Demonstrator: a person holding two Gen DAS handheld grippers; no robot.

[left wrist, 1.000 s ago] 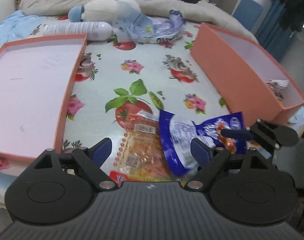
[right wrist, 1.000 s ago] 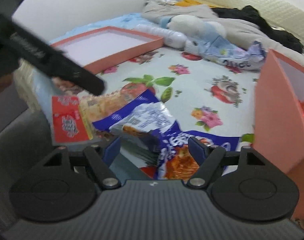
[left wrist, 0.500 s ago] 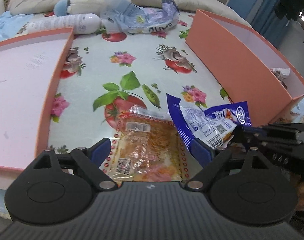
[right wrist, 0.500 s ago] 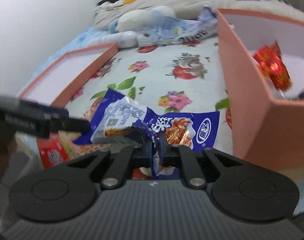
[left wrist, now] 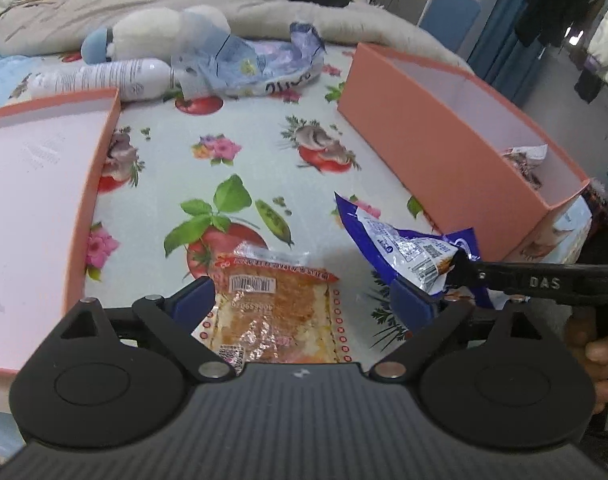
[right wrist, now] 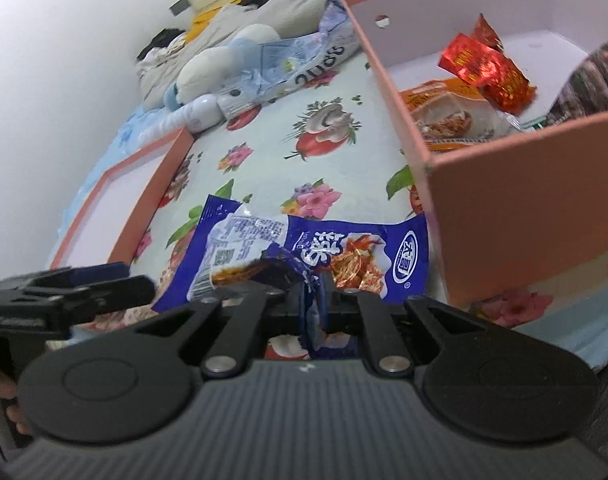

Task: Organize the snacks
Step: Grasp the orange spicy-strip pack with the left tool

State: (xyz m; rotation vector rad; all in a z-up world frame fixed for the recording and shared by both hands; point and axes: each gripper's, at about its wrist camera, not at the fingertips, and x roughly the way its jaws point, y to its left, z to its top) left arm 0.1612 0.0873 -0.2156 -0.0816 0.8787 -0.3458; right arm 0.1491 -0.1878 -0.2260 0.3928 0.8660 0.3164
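An orange snack packet (left wrist: 276, 312) lies flat on the flowered cloth, between the wide fingers of my left gripper (left wrist: 304, 300). Those jaws are opening and the pads do not touch the packet. My right gripper (right wrist: 311, 300) is shut on the lower edge of a crumpled blue snack packet (right wrist: 315, 252). In the left wrist view the blue packet (left wrist: 399, 244) hangs to the right of the orange one, pinched by the right gripper's black fingers (left wrist: 463, 268). The tall orange box (right wrist: 503, 208) stands just right of it and holds a red packet (right wrist: 487, 68) and other snacks.
A shallow orange lid (left wrist: 92, 184) lies at the left. At the back are a plush toy (left wrist: 156, 28), a white bottle (left wrist: 104, 76), a crumpled pale-blue bag (left wrist: 248, 64) and bedding. The table edge runs close below both grippers. A hand (left wrist: 599, 352) shows at the right.
My right gripper has shut on the blue packet, rolled, and drawn it right toward the tall box, off the orange packet. The left jaws have spread slightly.
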